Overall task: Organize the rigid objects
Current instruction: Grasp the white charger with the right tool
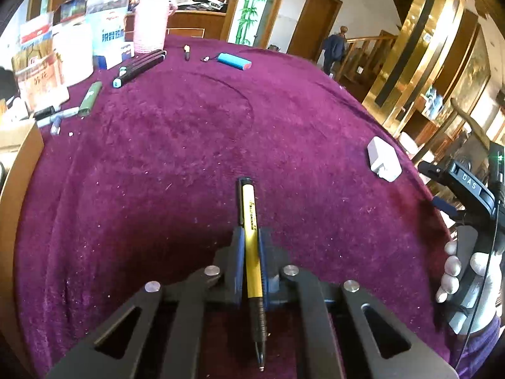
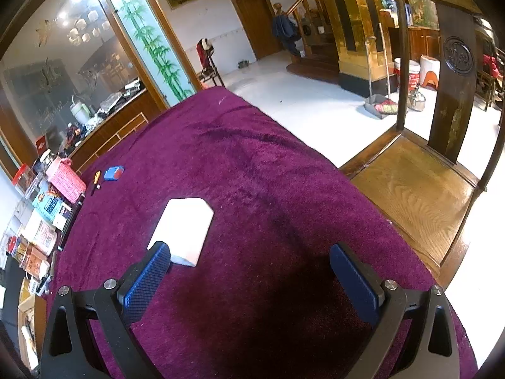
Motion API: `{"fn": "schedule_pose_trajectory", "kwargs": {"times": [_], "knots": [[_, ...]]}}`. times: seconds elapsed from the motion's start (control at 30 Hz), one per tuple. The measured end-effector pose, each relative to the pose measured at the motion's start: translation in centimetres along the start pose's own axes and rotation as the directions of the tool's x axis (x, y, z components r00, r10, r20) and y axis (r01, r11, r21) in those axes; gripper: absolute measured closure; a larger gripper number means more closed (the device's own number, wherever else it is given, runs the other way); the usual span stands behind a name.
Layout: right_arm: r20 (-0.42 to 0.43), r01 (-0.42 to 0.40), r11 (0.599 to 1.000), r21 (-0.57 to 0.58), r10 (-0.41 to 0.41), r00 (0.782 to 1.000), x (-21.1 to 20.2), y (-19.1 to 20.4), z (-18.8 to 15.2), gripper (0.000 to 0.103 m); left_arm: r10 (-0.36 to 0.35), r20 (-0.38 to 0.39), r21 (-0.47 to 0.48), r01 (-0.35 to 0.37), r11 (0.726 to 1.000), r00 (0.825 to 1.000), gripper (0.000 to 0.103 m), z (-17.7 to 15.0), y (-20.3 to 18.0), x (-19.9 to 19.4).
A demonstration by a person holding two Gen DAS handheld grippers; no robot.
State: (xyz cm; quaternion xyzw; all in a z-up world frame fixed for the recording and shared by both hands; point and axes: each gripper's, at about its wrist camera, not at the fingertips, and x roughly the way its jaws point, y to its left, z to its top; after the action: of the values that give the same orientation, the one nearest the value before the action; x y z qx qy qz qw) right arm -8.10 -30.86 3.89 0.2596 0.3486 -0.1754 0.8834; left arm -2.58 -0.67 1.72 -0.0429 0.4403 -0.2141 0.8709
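Observation:
A yellow pen with a black grip and tip lies lengthwise between the blue pads of my left gripper, which is shut on it just above the purple tablecloth. A white charger block lies on the cloth to the right; in the right wrist view the same block sits just ahead of the left fingertip. My right gripper is open above the cloth with nothing between its pads. A gloved hand holds that gripper at the right edge.
At the far left lie dark markers, a green lighter, a blue battery pack and a small pen. A pink woven cup and several boxes crowd the left edge. A wooden chair stands beside the table's right edge.

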Motion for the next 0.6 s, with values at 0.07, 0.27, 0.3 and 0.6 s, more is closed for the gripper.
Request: {"fn": "schedule_pose_trajectory", "kwargs": {"times": [0.07, 0.27, 0.3, 0.6], "knots": [[-0.032, -0.023, 1.0, -0.018, 0.023, 0.999, 0.2, 0.9, 0.5, 0.001, 0.004, 0.015, 0.037, -0.004, 0.999, 1.0, 0.095, -0.1, -0.9, -0.3], [-0.161, 0.03, 0.995, -0.095, -0.045, 0.986, 3.9, 5.0, 3.0, 0.001, -0.004, 0.045, 0.118, -0.002, 0.993, 0.999, 0.095, -0.6, -2.5, -1.1], [-0.174, 0.043, 0.993, -0.109, -0.062, 0.983, 4.6, 5.5, 3.1, 0.001, -0.017, 0.032, 0.106, 0.014, 0.994, 0.999, 0.095, -0.6, -2.3, -1.0], [-0.234, 0.14, 0.942, -0.304, -0.216, 0.948, 7.7, 9.5, 2.2, 0.047, -0.114, -0.018, 0.013, 0.114, 0.993, 0.993, 0.095, -0.3, -0.6, -0.3]]}}
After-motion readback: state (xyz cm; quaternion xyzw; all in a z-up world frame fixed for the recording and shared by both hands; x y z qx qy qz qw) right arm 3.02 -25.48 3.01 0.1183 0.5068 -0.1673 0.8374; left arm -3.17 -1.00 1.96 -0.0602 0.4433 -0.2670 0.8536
